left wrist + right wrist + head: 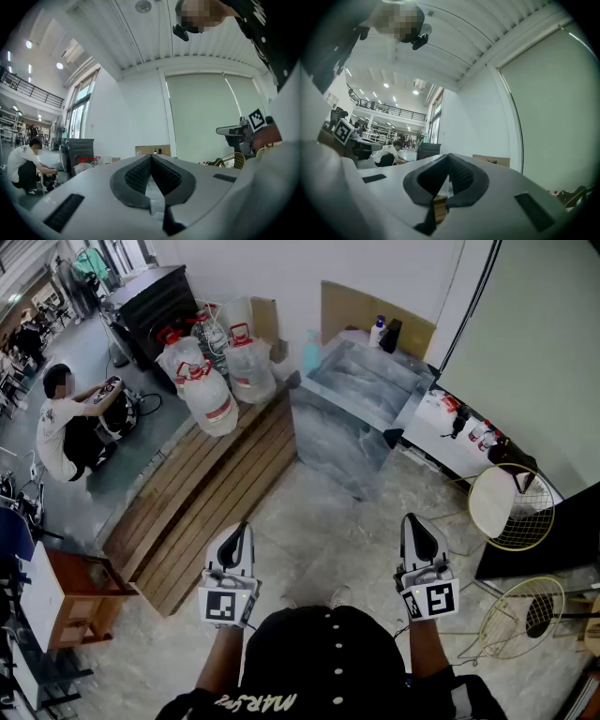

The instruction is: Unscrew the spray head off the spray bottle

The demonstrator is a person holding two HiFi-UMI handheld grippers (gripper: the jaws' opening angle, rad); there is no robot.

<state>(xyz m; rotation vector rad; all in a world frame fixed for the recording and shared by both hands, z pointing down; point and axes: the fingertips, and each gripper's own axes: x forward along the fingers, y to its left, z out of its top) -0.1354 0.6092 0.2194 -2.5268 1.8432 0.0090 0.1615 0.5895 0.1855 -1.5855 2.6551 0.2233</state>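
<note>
Left gripper [234, 542] and right gripper [416, 531]: white shells, black pads, black-and-white square markers.
Table [356, 381], upper centre: grey marble veining.
Bottle [377, 331], upper centre: white, blue top.
Platform [216, 493], centre left: brown wooden slats.
Bags [217, 381], upper left: clear with red bands.
Floor [319, 540]: pale beige stone pattern.
Racket [511, 507], right: yellow frame.
Shirt [328, 662], bottom: black, white dots.
Crouching person [61, 427], far left: white top, black trousers.

Marbled grey table [356, 395], centre: blue-capped white bottle [377, 331] and dark object [392, 336] just beside it, at far edge. Slatted wooden platform [216, 498], left: tied clear bags [214, 395] at far end. Pale stone floor [323, 540]: two round yellow wire frames [531, 521], right.
</note>
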